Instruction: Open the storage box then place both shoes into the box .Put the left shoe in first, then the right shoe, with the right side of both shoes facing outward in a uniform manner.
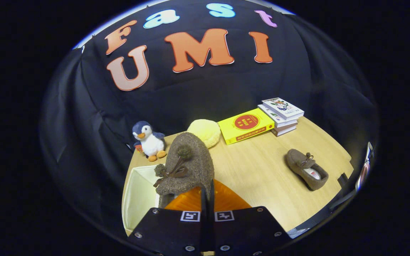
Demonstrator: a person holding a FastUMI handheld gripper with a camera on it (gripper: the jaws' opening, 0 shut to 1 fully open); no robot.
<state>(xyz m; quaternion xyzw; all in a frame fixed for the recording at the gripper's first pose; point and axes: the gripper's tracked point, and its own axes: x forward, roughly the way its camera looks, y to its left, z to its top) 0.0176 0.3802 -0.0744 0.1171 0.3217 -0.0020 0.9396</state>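
Brown felt pom-pom shoe [187,165] hangs toe-up, its rim clamped between the fingers [207,197], over the open cream storage box [137,195], likely for lowering in first. Second matching brown shoe [306,169] waits on the wooden table [258,177], well apart from the box.

One view. We look forward and down from atop the gripper [208,199], close over the wooden table [262,177], facing the booth's black cloth wall [198,92] beyond.
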